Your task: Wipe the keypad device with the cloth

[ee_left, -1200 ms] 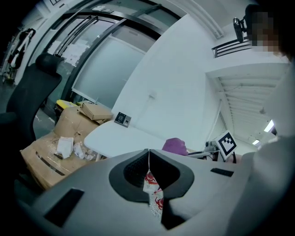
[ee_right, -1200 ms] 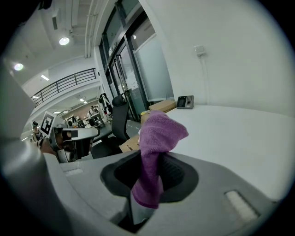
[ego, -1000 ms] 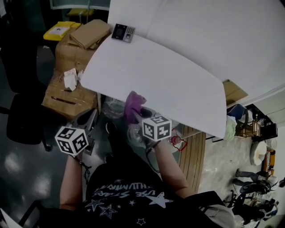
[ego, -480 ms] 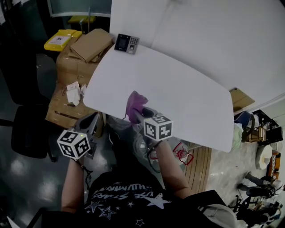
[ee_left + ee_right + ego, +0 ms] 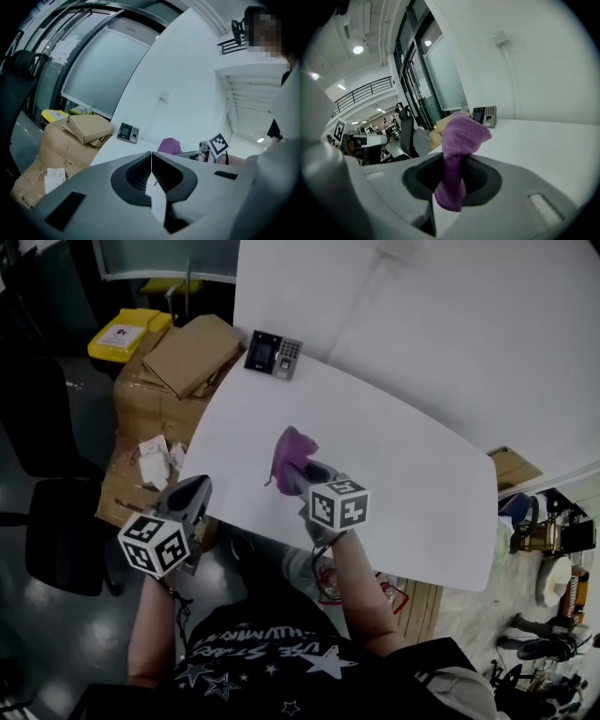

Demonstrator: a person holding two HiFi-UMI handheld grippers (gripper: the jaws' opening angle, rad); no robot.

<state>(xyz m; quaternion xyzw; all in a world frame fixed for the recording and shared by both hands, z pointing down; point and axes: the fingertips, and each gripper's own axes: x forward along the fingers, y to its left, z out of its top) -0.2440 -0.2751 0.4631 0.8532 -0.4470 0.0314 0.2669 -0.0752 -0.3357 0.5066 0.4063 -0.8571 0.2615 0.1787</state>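
The right claw (image 5: 302, 474) pinches the purple cloth (image 5: 292, 448) over the white surface (image 5: 403, 465) — the keypad device (image 5: 274, 353) sits well apart, at the far corner. The left claw (image 5: 190, 493) is closed on nothing.

The keys and screen of the keypad device (image 5: 273, 354), at the far left corner of the table (image 5: 403, 484), are too small to read, the lower end of the cloth (image 5: 460, 136) is buried between the jaws of the right gripper (image 5: 451, 177), and the table's left edge cuts off the cardboard boxes (image 5: 150, 395).
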